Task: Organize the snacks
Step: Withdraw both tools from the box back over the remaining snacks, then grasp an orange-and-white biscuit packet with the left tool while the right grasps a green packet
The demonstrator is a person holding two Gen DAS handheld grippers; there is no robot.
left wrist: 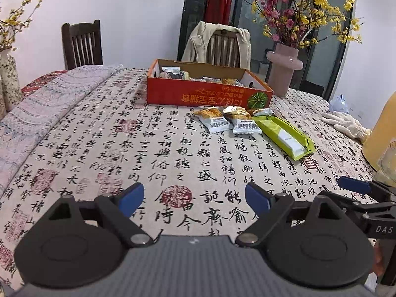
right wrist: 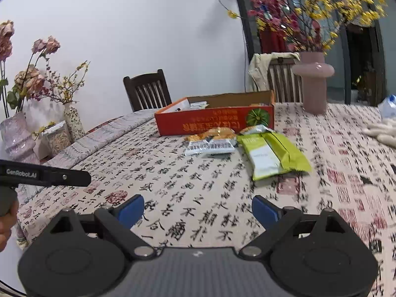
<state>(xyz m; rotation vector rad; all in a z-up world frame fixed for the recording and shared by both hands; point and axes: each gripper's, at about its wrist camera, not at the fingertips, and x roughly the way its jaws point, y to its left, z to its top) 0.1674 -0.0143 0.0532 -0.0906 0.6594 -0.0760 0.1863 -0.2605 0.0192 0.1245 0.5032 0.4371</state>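
From the left wrist, the left gripper point(left wrist: 194, 199) hangs released with nothing between its jaws, over the calligraphy tablecloth point(left wrist: 99, 133). The orange box point(left wrist: 206, 94) already holds packets; just in front of it lie two small gold-and-white packets point(left wrist: 226, 120) and a long green packet point(left wrist: 284, 133).

From the right wrist, the right gripper point(right wrist: 198, 212) is likewise spread and empty. The green packet point(right wrist: 271, 154) lies just in front of the box point(right wrist: 215, 121). It looks light, crinkly and slippery; pinching across its middle seems safest.

The worktop point(left wrist: 99, 133), under a calligraphy-print cloth, carries an orange box point(left wrist: 208, 94) mid-frame, snack packets point(left wrist: 232, 120), a pink vase point(left wrist: 284, 69) and a white glove point(left wrist: 346, 123) at right.
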